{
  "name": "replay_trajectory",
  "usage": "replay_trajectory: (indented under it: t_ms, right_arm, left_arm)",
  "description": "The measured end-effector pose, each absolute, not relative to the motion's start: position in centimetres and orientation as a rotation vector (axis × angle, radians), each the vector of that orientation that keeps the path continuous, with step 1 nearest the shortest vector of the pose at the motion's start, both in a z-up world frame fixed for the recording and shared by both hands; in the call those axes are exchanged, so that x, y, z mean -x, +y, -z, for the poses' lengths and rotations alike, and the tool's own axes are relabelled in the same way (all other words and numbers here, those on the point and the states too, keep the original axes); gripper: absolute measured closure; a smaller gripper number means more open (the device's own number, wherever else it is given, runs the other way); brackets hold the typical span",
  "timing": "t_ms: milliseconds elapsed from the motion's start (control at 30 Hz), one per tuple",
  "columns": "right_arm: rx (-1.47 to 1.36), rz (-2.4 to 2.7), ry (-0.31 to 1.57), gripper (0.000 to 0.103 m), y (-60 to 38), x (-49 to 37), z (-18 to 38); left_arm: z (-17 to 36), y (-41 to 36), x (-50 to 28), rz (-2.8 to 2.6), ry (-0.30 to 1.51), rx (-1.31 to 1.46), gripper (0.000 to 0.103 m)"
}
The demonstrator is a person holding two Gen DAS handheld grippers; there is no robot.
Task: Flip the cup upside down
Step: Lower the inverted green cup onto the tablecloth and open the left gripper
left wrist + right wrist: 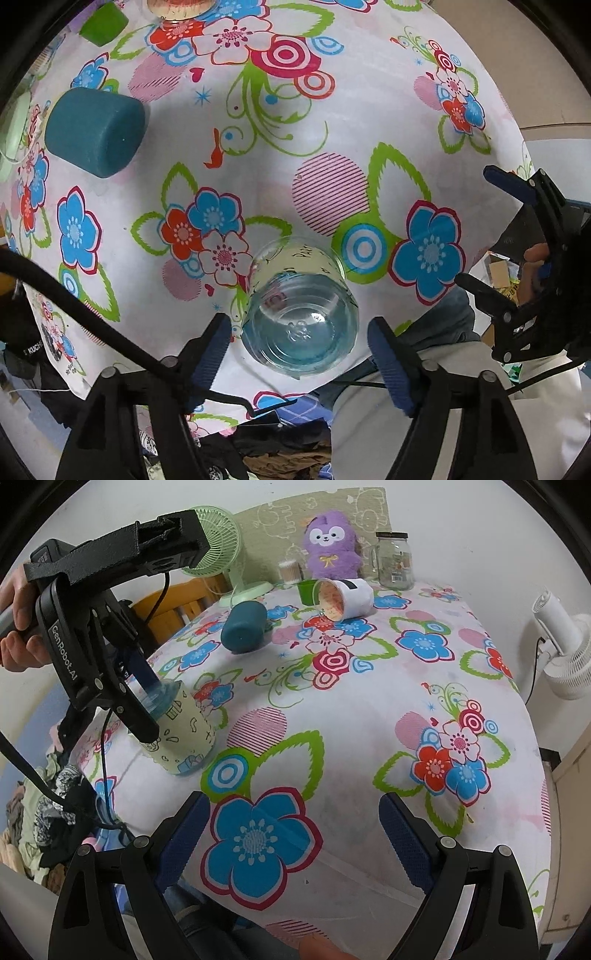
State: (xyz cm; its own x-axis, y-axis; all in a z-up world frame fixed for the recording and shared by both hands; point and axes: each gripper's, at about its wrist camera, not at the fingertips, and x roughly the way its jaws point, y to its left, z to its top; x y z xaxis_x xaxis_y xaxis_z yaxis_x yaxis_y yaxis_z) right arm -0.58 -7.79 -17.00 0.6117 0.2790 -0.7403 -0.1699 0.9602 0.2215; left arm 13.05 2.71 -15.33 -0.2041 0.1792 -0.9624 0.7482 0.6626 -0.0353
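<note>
Clear bluish glass shows at the thick base of the cup (301, 314), which stands mouth-down on the flowered cloth (332, 122) near the table's front-left edge, its base facing up. A pale printed sleeve wraps its side (184, 731). The left gripper (299, 354) hangs right above it with its jaws spread wide; in the left wrist view the cup's base sits between the two blue pads (212, 349), with a gap on either side, so neither pad touches the glass. From the right wrist view the left gripper's fingers (142, 686) reach down around the top of the cup, and a hand (18, 627) grips the handle behind.

The right gripper (291, 842) hovers over the cloth's front edge, well apart from the cup, jaws wide and holding nothing.

Farther back a teal cup (243, 627) lies on its side, and a white cup (343, 598) lies tipped beside a small green cup (306, 590). A purple plush (332, 546), a jar (394, 559) and a green fan (218, 546) line the back.
</note>
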Motion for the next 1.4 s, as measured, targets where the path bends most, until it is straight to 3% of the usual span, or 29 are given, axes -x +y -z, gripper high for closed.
replay_trajectory:
  t_ms: [700,1400]
  right_arm:
    - [-0.123,-0.238,0.846,0.009,-6.9,0.7,15.0]
    - [-0.063,-0.224,0.782,0.009,-4.4,1.0,11.2]
  left_arm:
    - [12.3,4.0,-12.5,0.616,1.629,-0.681,0.006]
    - [8.1,8.3,-10.8,0.605,1.415,-0.488,0.005]
